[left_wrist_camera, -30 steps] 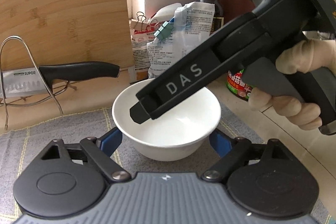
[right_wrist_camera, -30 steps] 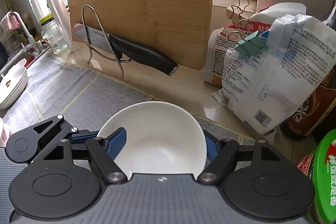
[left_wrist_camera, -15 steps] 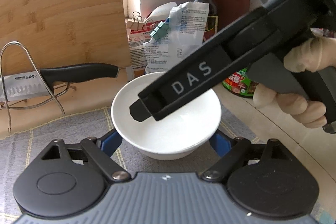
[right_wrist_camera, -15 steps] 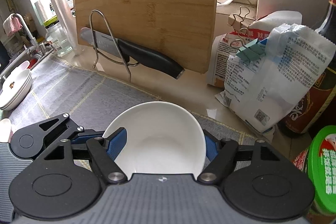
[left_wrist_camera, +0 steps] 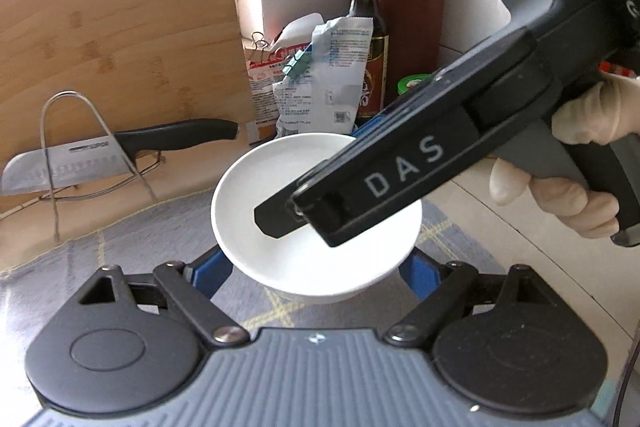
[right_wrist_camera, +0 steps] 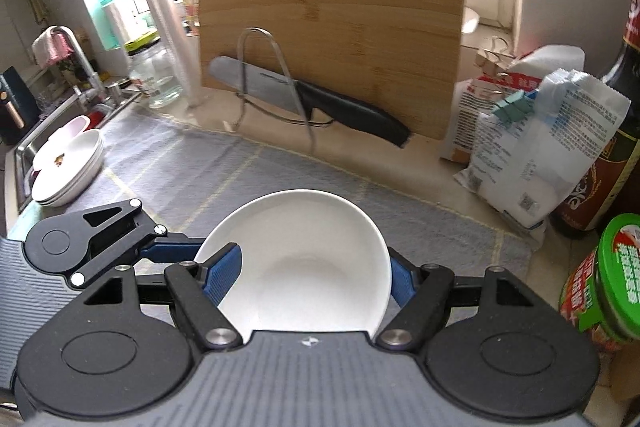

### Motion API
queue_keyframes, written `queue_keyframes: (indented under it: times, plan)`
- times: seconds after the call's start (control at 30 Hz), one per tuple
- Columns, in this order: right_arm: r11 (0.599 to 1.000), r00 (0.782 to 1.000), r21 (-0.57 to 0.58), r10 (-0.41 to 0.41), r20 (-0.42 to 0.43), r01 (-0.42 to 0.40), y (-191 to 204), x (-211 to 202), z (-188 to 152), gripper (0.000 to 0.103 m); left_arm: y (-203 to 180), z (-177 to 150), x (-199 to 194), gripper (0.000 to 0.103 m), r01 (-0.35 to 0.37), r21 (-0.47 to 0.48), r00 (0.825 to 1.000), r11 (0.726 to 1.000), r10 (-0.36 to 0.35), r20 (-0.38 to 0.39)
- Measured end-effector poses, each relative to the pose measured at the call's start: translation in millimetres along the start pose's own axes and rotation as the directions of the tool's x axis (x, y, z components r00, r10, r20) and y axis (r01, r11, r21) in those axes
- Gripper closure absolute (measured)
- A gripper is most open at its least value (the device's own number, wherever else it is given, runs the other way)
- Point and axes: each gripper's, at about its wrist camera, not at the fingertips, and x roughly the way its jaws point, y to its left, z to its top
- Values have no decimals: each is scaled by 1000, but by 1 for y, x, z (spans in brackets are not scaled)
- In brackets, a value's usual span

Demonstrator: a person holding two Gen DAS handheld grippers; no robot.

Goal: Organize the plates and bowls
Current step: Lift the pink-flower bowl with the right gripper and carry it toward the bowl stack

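The white bowl [right_wrist_camera: 304, 263] is round with no long axis; its mouth faces up and tips slightly toward the cutting board [right_wrist_camera: 332, 15] at the back, the near rim sitting higher in the right wrist view. It is off the grey mat [right_wrist_camera: 168, 171] that covers the bench [right_wrist_camera: 400, 183], held in the air between both tools.

The right hand-held gripper [right_wrist_camera: 316, 275] is clenched on the bowl: 1 blue pad lies inside the left wall, and the other shows outside the right wall. It points steeply down and forward toward the mat. In the left wrist view its dark body crosses over the bowl from the upper right, and a gloved hand [left_wrist_camera: 576, 163] wraps its grip.

The left hand-held gripper [left_wrist_camera: 316, 271] also grasps the bowl, with 1 blue pad against each outer side, low near the base. It points downward at a shallower slant.

Behind the bowl a knife [right_wrist_camera: 316, 103] rests across a wire stand [right_wrist_camera: 276, 87], handle pointing right, in front of the upright cutting board. To the right stand clipped bags [right_wrist_camera: 540, 147], a dark bottle [right_wrist_camera: 616, 123] and a green-lidded jar [right_wrist_camera: 608, 271]. At the far left a stack of 3 or so white plates [right_wrist_camera: 68, 167] sits at the mat's edge beside the sink [right_wrist_camera: 24, 151].
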Motion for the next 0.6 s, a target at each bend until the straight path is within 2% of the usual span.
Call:
queue_keyframes:
  times: [0.6]
  plan:
    - [999,999,7,44,1,-44,72,-21,-16,23,17,-32,-68,14,14,-35,1000,999,-15,-25]
